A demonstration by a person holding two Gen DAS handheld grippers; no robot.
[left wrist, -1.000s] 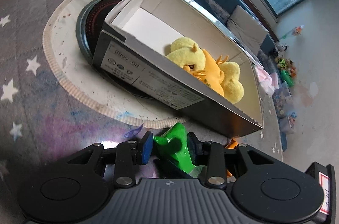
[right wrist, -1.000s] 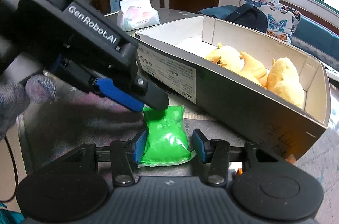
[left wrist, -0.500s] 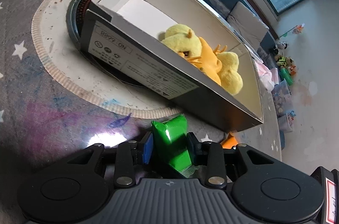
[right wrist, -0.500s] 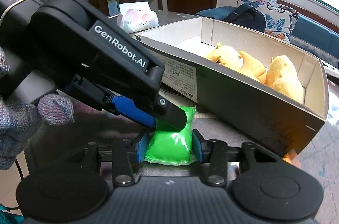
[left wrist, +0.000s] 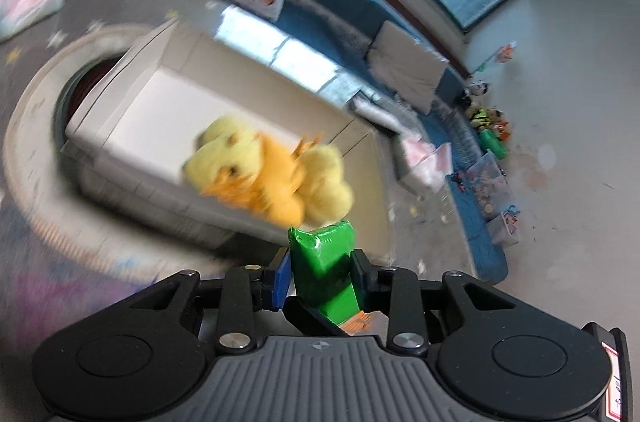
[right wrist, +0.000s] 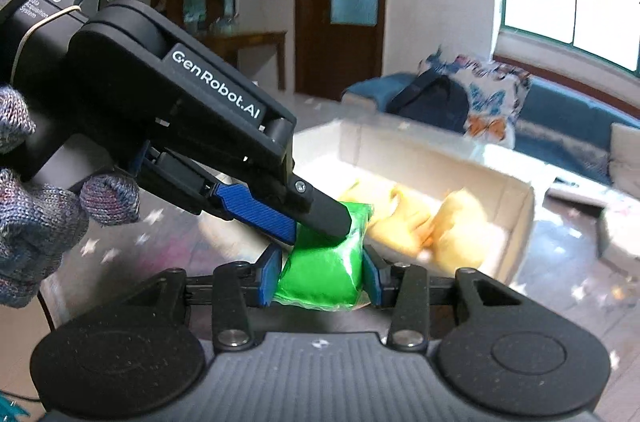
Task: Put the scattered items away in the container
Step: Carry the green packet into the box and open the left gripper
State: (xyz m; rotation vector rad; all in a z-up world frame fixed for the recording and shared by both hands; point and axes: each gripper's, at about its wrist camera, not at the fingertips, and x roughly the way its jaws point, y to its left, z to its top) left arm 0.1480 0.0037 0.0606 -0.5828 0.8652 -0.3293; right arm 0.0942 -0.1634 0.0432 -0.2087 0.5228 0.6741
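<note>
Green pouch (right wrist: pixel 320 270), newly lifted off the table, clamped by both grippers (left wrist: pixel 320 270) (right wrist: pixel 322 276); box (right wrist: pixel 516 218) at two o'clock, ready for drop-in.

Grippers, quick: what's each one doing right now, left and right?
Left gripper: closed on the green packet.
Right gripper: closed on the same green packet, from its other end.

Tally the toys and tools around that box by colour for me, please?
Green: 1, the soft green plastic packet, clamped by both tools.
Yellow and orange: 1 cluster of fluffy plush toys inside the white cardboard box; blur hides how many.
Black: 2, left gripper, right gripper.
Total: 4.
</note>
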